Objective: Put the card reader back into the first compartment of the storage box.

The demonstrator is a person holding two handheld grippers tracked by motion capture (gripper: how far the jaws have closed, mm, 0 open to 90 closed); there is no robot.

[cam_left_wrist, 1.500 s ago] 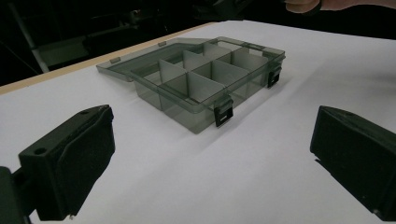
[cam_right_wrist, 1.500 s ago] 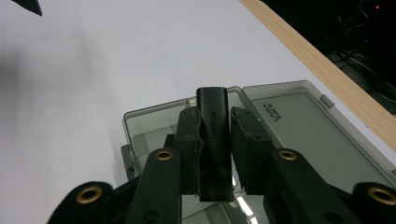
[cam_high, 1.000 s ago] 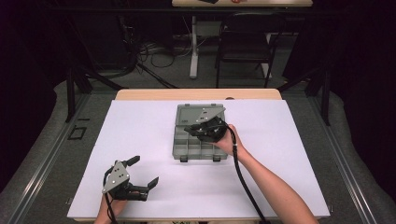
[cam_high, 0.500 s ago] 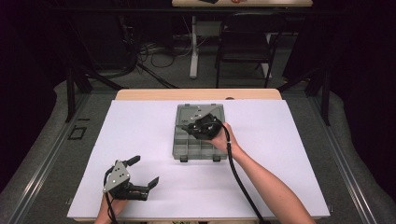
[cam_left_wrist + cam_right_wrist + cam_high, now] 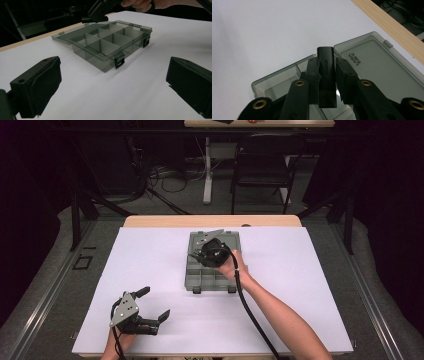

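Nearest the person, the left claw [image 5: 152,317] rests low on the white tabletop [image 5: 300,310], its jaws spread wide with nothing between them, facing the box from well apart. Farther out, the right claw [image 5: 200,251] hangs over the open compartment box [image 5: 212,279], pinching a small black adapter [image 5: 326,75] upright between its pads (the lettering on it runs lengthwise). The box sits near the middle of the tabletop, its clear lid [image 5: 377,67] folded flat toward the far edge, its compartments looking empty in the left gripper view.

The step in hand appears to be setting the adapter into one of the far compartments. To do it well, the right claw should centre the piece over a single cell, clear of the grey dividers [image 5: 110,42], lower it until it nearly touches the floor, and only then let go. The left claw could steady the box if it slides.
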